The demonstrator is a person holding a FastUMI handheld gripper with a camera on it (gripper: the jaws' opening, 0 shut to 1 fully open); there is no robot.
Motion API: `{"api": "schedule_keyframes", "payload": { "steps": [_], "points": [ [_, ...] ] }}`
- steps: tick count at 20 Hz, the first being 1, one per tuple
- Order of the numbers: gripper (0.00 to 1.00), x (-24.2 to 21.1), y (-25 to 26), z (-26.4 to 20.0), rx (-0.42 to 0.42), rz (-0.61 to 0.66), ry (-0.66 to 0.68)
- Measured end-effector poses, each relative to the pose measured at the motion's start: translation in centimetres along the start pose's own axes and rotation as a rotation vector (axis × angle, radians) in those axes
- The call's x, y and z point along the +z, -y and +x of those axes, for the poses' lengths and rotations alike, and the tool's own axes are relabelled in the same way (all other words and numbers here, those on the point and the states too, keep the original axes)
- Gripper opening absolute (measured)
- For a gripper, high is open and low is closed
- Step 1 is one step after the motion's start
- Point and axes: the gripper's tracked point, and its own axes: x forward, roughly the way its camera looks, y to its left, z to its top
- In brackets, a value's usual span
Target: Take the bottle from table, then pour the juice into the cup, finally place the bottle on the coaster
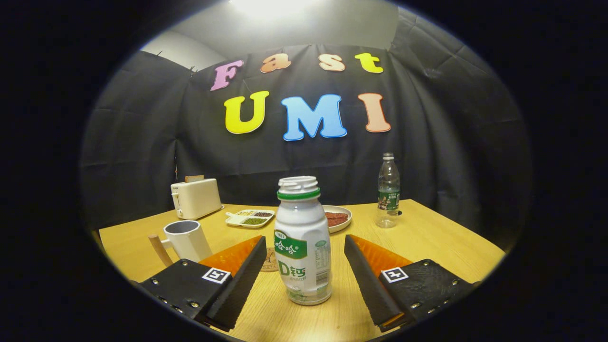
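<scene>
Far left of the frame there's a toaster (195, 198) and a white cup (187, 240) with a wooden handle. Dead center, the juice bottle (303, 240) stands upright between my fingers, my claw (304, 251) spread wide and touching nothing. The coaster (270, 260) peeks out behind it, and a clear water bottle (388, 190) sits on the right.

Riding low on the gripper (305, 266), the camera faces level across the table (427, 237) toward 12 o'clock, close to the bottle (302, 247) standing between its spread, untouching fingers.
</scene>
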Motion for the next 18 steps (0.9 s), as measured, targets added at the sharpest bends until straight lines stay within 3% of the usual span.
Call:
{"api": "schedule_keyframes", "payload": {
  "steps": [5, 7, 15, 18],
  "points": [
    [0.98, -1.5, 0.2, 1.0, -0.004, 0.036, -0.032],
    [0.80, -1.8, 0.4, 1.2, -0.021, 0.029, -0.054],
    [0.62, -1.5, 0.4, 1.5, -0.079, -0.126, -0.099],
    [0.62, -1.1, 0.0, 1.7, -0.091, -0.207, -0.103]
  ]
}}
